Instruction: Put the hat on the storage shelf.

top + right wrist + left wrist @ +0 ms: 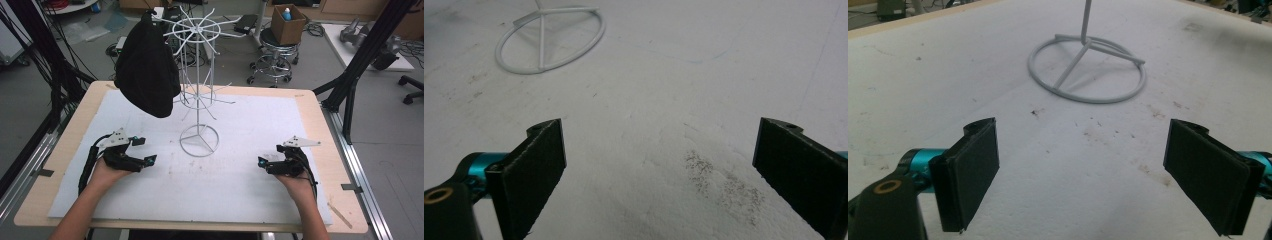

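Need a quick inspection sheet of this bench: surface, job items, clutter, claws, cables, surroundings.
Surface: white mat on a wooden table; scuffs and dark specks on the mat, seen in both gripper views.
Job's things: white wire rack upright mid-table on its ring base; black cap hanging from an upper arm on the rack's left.
Clutter: nothing seen on the mat.
Grippers: left claw open, nothing in it, low over the mat; right claw open, nothing in it, low over the mat.
Cables: black cable trails from the left claw; another by the right wrist.
Surroundings: stool carrying a cardboard box; black frame struts; floor cables.
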Tool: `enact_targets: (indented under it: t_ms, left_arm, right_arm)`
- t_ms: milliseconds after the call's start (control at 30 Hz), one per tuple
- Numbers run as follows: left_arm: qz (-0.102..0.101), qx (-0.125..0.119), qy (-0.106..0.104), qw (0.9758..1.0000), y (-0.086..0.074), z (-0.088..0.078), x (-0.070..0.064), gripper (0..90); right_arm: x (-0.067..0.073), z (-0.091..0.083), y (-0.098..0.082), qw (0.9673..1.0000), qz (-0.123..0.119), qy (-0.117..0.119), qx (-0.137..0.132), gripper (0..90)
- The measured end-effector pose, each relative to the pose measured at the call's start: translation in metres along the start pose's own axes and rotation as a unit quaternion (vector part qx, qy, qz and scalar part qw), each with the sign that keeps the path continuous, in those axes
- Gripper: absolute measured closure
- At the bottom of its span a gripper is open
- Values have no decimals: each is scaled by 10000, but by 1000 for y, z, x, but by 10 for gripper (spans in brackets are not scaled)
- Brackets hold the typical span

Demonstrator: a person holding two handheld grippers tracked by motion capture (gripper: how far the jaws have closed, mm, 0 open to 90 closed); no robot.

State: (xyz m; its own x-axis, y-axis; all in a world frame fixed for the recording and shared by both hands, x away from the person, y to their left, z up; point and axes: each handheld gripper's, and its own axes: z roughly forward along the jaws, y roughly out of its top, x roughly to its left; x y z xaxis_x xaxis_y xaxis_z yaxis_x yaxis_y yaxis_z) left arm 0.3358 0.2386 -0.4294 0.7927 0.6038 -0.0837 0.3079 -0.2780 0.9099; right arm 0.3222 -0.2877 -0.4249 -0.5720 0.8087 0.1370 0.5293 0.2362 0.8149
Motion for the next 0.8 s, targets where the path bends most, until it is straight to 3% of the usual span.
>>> enact_targets:
  t_ms: [433, 600, 800]
  left_arm:
    - [-84, 67, 120, 9999, -4, -6, 2, 150]
    - [-30, -82, -21, 10000, -3, -8, 0, 150]
    - [-70, -88, -53, 9999, -3, -7, 0, 150]
  right_arm:
    - [1, 6, 2, 10000, 40, 86, -32, 59]
    - [0, 6, 2, 10000, 51, 71, -47, 59]
    - [1, 6, 2, 9999, 53, 84, -32, 60]
